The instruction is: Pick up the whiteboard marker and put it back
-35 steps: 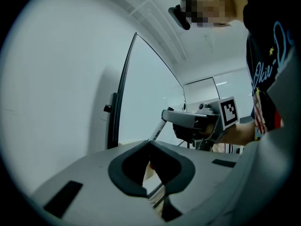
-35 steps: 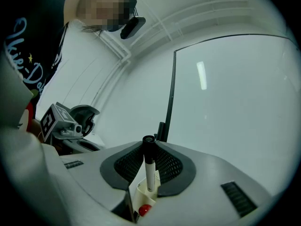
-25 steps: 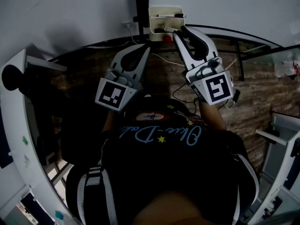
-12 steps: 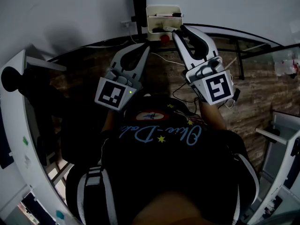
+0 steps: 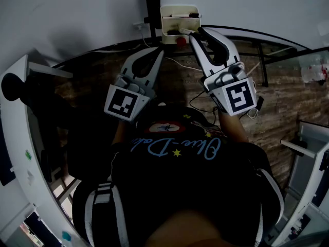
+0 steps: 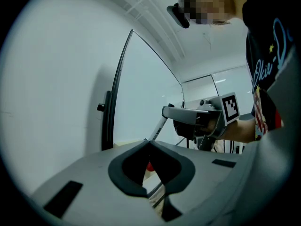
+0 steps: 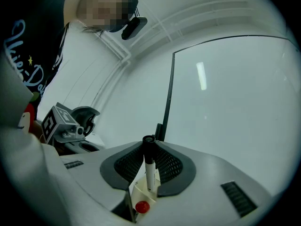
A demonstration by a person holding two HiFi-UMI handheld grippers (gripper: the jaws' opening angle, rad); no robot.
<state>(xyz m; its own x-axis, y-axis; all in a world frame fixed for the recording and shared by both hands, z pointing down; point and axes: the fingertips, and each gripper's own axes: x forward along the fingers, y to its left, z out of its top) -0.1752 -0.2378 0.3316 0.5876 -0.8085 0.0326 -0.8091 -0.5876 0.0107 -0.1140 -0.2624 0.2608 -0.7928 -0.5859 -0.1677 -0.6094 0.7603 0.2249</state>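
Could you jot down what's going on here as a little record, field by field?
Right gripper: fingers closed on whiteboard marker, upright, black end up
Left gripper: fingertips together, holding nothing
Marker tray: white, on the wall ahead, other markers inside
Red round object: just under the tray

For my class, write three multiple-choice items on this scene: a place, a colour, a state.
1. The white holder is: A on the floor; B on the white surface ahead of the person; C on the person's lap.
2. The round knob below it is: A red; B blue; C green.
3. The right gripper is: A open and empty; B holding a cup; C shut on the whiteboard marker.
Key: B, it hangs ahead in the head view; A, it shows red; C, its pads clamp the marker.
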